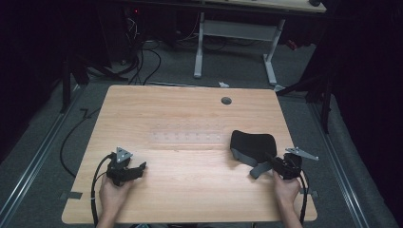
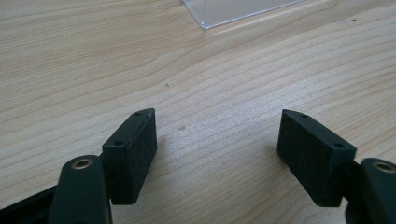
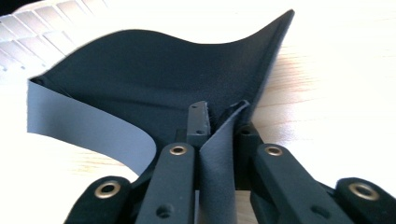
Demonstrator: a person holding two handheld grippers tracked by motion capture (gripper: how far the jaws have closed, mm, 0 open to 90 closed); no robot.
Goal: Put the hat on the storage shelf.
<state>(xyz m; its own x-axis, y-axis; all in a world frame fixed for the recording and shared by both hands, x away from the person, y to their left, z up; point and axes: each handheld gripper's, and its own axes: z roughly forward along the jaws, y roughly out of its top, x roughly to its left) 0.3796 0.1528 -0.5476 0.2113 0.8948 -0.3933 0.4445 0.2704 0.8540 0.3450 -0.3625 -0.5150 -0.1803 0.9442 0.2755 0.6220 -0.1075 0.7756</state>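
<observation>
Right tool (image 1: 270,161) pinches black mat (image 1: 253,145) — near corner folded up.

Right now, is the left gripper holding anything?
No, the left gripper has its jaws wide apart with only bare table between them.

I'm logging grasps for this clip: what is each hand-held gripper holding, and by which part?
The right hand-held gripper is shut on the black mat, pinching its lifted near edge. The left hand-held gripper is open over bare table, holding nothing.
</observation>
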